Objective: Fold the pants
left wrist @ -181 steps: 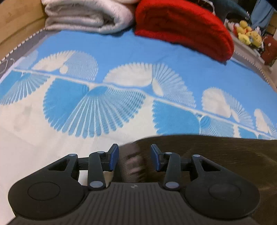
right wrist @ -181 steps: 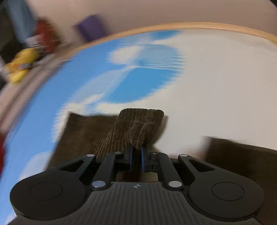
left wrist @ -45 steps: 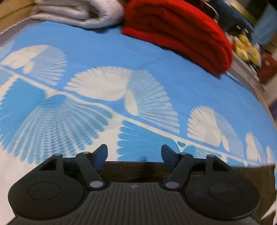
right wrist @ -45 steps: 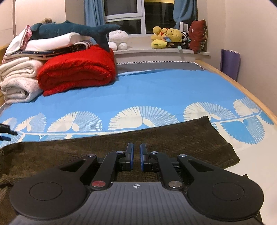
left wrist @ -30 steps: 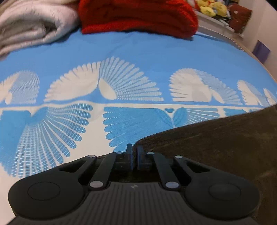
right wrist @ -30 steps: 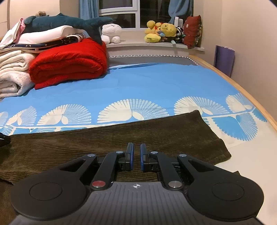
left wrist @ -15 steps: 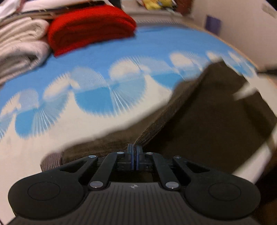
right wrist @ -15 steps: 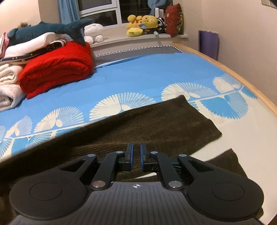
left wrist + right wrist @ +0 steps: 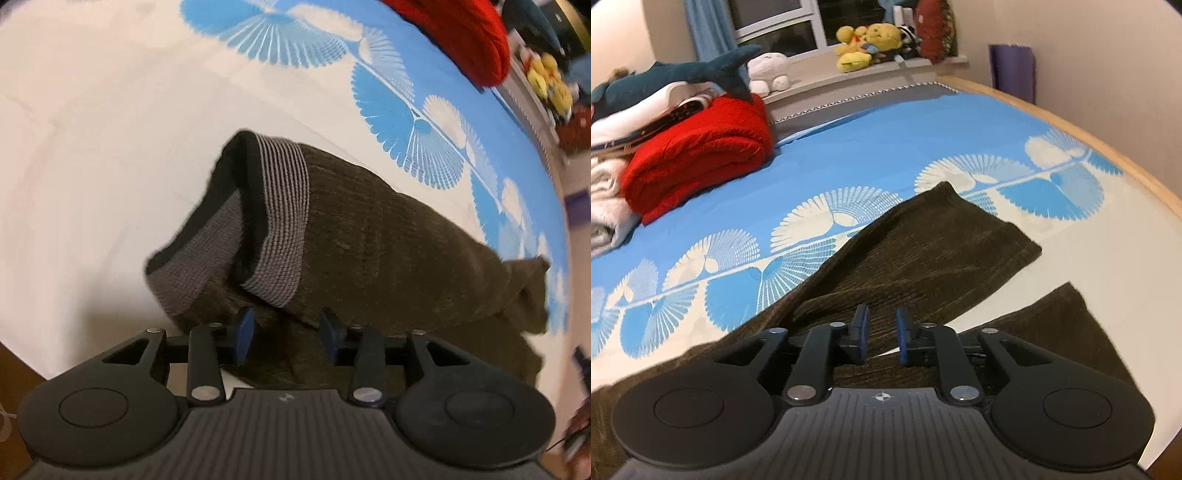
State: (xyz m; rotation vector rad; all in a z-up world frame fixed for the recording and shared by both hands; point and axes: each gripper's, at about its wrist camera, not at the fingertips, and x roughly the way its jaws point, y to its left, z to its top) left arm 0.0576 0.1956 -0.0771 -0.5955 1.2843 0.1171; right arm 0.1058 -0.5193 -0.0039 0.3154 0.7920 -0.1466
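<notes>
One pair of dark brown corduroy pants (image 9: 388,240) lay on the blue-and-white fan-print bedsheet (image 9: 92,129). In the left wrist view the pants filled the centre and lower right, with the grey ribbed waistband (image 9: 284,221) turned up toward frame centre, its opening facing upper left. The left gripper (image 9: 284,334) sat at bottom centre; its jaws had just been opening and stood apart, with corduroy lying between and below the two blue pads (image 9: 244,330), neither pad pressing on it.

In the right wrist view two pant-leg ends were visible: one (image 9: 942,240) at centre right, the other (image 9: 1063,317) at lower right, with a strip of white sheet between them. The right gripper (image 9: 881,334) had also just been opening; its jaws showed a narrow gap over the fabric, not clamped.

Upper left of that view: one folded red blanket (image 9: 698,162), one plush shark (image 9: 683,72). Yellow plush toys (image 9: 868,38) sat on the windowsill, count unclear.
</notes>
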